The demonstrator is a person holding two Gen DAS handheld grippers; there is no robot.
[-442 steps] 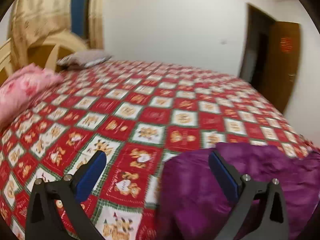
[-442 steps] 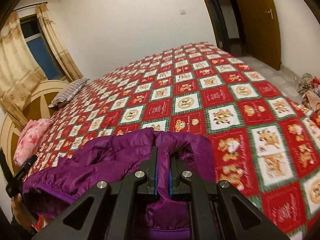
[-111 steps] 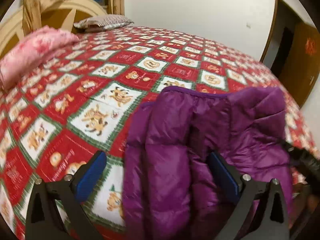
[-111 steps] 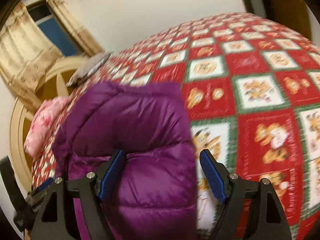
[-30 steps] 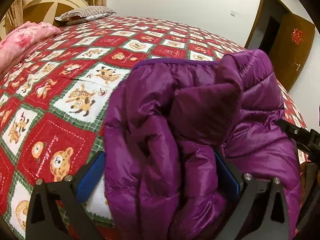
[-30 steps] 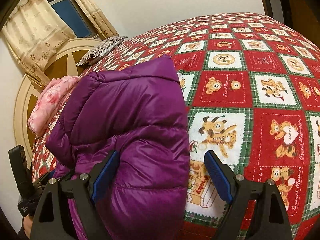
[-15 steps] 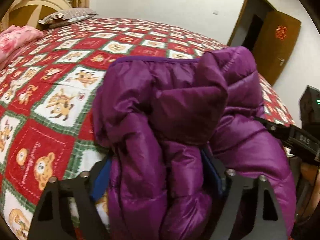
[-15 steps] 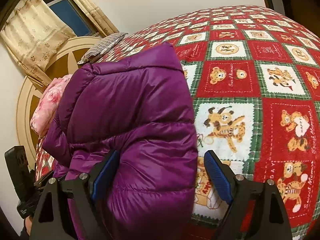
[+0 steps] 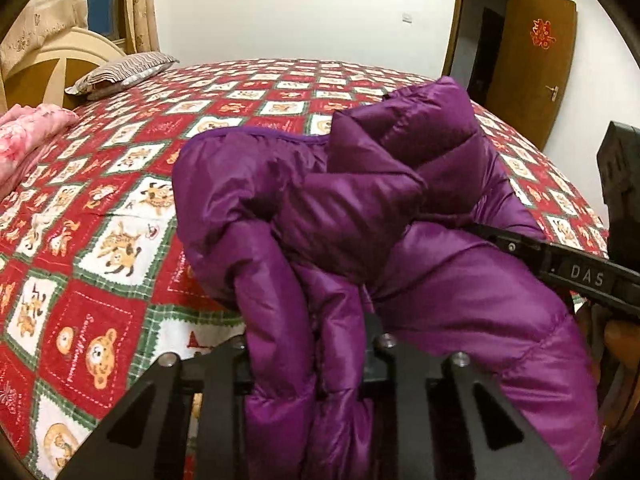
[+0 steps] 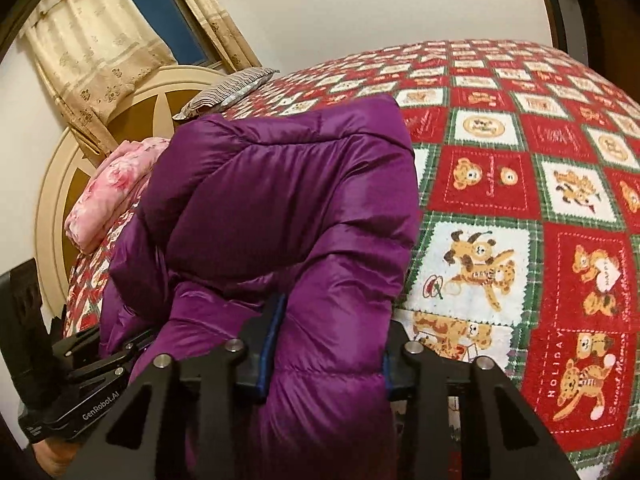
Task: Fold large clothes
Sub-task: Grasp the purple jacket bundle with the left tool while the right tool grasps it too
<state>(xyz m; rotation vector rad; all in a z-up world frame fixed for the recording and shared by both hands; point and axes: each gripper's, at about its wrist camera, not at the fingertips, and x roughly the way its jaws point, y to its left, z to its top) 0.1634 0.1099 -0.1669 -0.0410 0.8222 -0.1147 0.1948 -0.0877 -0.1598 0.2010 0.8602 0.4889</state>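
Left wrist view: a glossy, puffy purple quilted jacket (image 9: 352,216) is being shown bunched near the edge of the bed (image 9: 120,184), and a thick fold of it is being squeezed between the closing fingers of the left gripper (image 9: 308,360). Right wrist view: another padded fold is being pinched by the right gripper (image 10: 328,344), whose blue-padded fingers (image 10: 272,344) are also closing on the fabric. The bed is being covered by a red, green and white checked bear-print cover, with a pink floral blanket (image 10: 116,184) and a striped pillow (image 10: 228,88) lying near the rounded cream headboard (image 10: 60,184).
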